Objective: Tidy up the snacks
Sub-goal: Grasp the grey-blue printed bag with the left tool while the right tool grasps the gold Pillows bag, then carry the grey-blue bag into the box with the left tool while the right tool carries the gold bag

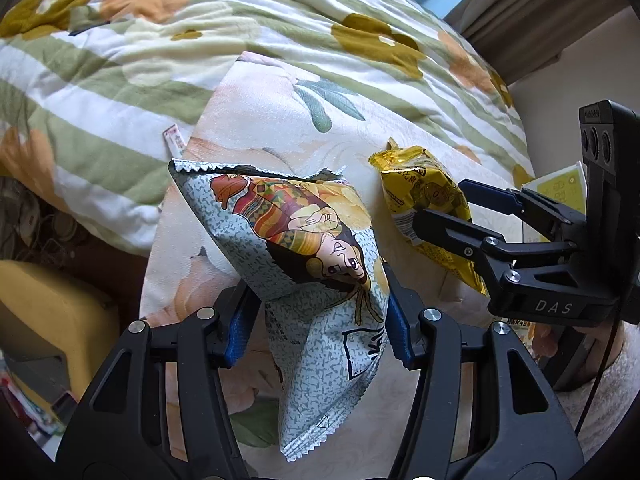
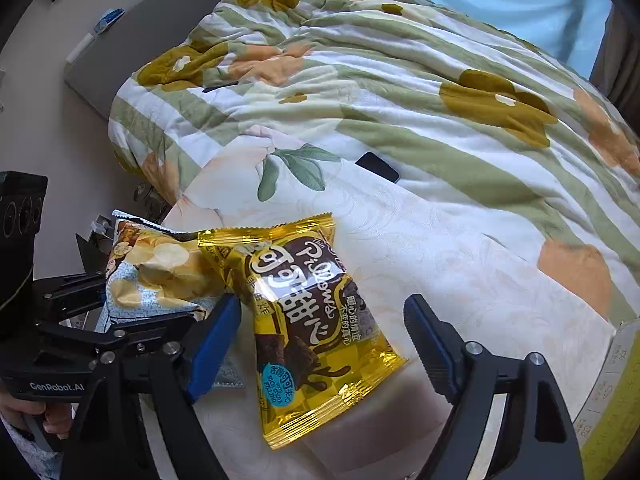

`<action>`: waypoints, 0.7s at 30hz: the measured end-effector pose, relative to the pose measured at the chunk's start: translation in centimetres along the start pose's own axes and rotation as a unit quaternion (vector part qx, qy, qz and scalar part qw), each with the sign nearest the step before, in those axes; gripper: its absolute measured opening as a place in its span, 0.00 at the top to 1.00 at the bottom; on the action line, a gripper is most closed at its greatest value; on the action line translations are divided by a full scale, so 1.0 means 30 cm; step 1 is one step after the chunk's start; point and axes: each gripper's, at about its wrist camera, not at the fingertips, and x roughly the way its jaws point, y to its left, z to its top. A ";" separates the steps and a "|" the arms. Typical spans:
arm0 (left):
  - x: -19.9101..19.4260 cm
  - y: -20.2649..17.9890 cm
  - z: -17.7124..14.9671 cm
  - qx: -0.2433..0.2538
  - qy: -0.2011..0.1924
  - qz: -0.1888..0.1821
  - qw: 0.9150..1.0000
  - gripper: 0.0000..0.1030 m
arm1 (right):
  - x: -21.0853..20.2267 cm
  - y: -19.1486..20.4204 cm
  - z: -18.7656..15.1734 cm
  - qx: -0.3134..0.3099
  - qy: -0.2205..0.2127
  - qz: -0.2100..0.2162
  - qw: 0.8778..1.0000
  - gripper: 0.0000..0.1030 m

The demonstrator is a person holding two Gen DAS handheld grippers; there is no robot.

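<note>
My left gripper [image 1: 318, 316] is shut on a grey-patterned chip bag [image 1: 304, 240] with a cartoon figure, held over the bed sheet. The same bag [image 2: 156, 276] shows at the left of the right wrist view. A gold chocolate pillow snack bag [image 2: 304, 320] lies flat on the sheet. My right gripper [image 2: 324, 340] is open with its blue pads on either side of the gold bag, not pressing it. In the left wrist view the gold bag [image 1: 428, 208] lies between the right gripper's fingers [image 1: 432, 224].
A green-striped floral quilt [image 2: 400, 100] is bunched across the back of the bed. A dark phone [image 2: 378, 166] lies at the quilt's edge. A yellow-green box [image 2: 616, 400] sits at the right. A yellow stool [image 1: 48, 312] stands left of the bed.
</note>
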 end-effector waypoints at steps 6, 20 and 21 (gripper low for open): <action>-0.018 0.017 -0.011 0.002 -0.001 0.015 1.000 0.49 | 0.053 0.015 0.001 -0.015 0.014 0.011 1.000 0.34; -0.095 -0.002 -0.018 0.027 -0.021 0.031 0.999 0.51 | 0.002 0.057 -0.020 0.009 -0.014 0.016 1.000 0.53; -0.109 -0.009 -0.015 0.030 -0.025 0.030 0.999 0.51 | -0.015 0.059 -0.021 0.015 -0.020 0.015 1.000 0.53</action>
